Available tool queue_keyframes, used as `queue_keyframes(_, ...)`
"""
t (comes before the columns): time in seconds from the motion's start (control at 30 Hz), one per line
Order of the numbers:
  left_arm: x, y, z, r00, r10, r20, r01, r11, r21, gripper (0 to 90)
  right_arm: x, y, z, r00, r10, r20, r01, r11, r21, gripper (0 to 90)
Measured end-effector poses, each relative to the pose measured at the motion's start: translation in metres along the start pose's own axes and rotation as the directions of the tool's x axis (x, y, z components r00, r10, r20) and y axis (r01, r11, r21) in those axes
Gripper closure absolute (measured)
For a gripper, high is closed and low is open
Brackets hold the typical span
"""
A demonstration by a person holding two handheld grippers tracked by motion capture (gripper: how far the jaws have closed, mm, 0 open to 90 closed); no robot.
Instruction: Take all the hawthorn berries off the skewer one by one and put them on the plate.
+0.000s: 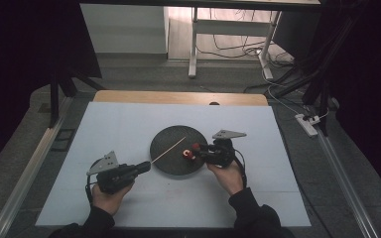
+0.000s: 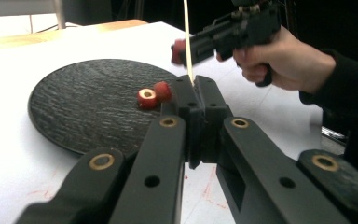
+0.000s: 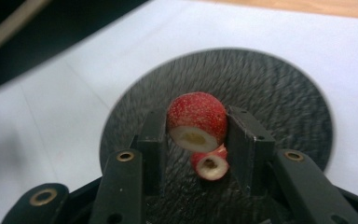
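At the left of a white-covered counter [image 1: 129, 124], a person's left gripper [image 1: 140, 168] is pinching the butt of a thin wooden skewer [image 1: 168, 149], its fingers [image 2: 186, 100] closed tight on the stick. The skewer is slanting up and away over the near-left edge of a round black plate [image 1: 168, 136], its tip standing free above the plate's middle. In the left gripper view the stick [image 2: 187, 42] is rising straight out from between the closed fingers, with two pieces of red fruit [image 2: 152, 94] lying on the plate [image 2: 88, 102] just beyond.

To the right, the right gripper [image 1: 196, 148] is gripping a cored red fruit [image 3: 196, 120], one finger [image 3: 152, 137] pressing on each side, the cut pale face with its hollow centre turned down and toward the camera. The fruit is hanging just above the plate [image 3: 270, 88], directly over a smaller cored piece [image 3: 210, 164] lying there. Seen from the left gripper view, the held fruit [image 2: 178, 50] is sitting close beside the skewer, at about mid-length of the stick rather than at its tip.

The step in hand looks to be threading fruit onto the skewer. The next move probably calls for bringing the fruit's hollow core in line with the skewer's point and sliding it on, while the left gripper is keeping the stick steady; a slight misalignment could split the fruit or flex the stick.
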State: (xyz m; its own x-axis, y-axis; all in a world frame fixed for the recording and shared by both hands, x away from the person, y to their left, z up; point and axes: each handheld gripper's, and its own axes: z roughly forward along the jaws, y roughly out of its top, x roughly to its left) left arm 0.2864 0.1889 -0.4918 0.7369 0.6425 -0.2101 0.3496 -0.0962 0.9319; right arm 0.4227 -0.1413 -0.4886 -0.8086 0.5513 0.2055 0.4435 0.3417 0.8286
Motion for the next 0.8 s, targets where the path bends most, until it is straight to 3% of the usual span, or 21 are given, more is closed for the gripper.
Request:
queue_keyframes(0.2, 0.002, -0.001, 0.001, 0.9998, -0.01, -0.019, 0.01, 0.9999, 0.003, 89.2, 0.02, -0.006, 0.027, 0.9918, -0.128, 0.006, 0.127, 0.99, 0.063, 59.8)
queue_keyframes(0.43, 0.002, -0.002, 0.003, 0.9998, -0.007, -0.02, 0.008, 0.9998, 0.018, 89.1, 0.029, -0.013, 0.046, 0.9793, -0.201, 0.025, 0.197, 0.974, 0.111, 59.2)
queue_keyframes(0.53, 0.002, -0.002, 0.005, 0.9998, -0.008, -0.021, 0.009, 0.9996, 0.026, 89.0, 0.031, -0.015, 0.049, 0.9785, -0.204, 0.03, 0.2, 0.974, 0.111, 56.3)
queue_keyframes(0.8, 0.003, -0.003, 0.005, 0.9996, -0.013, -0.026, 0.013, 0.9994, 0.031, 88.9, 0.032, -0.012, 0.043, 0.985, -0.17, 0.03, 0.168, 0.983, 0.071, 45.5)
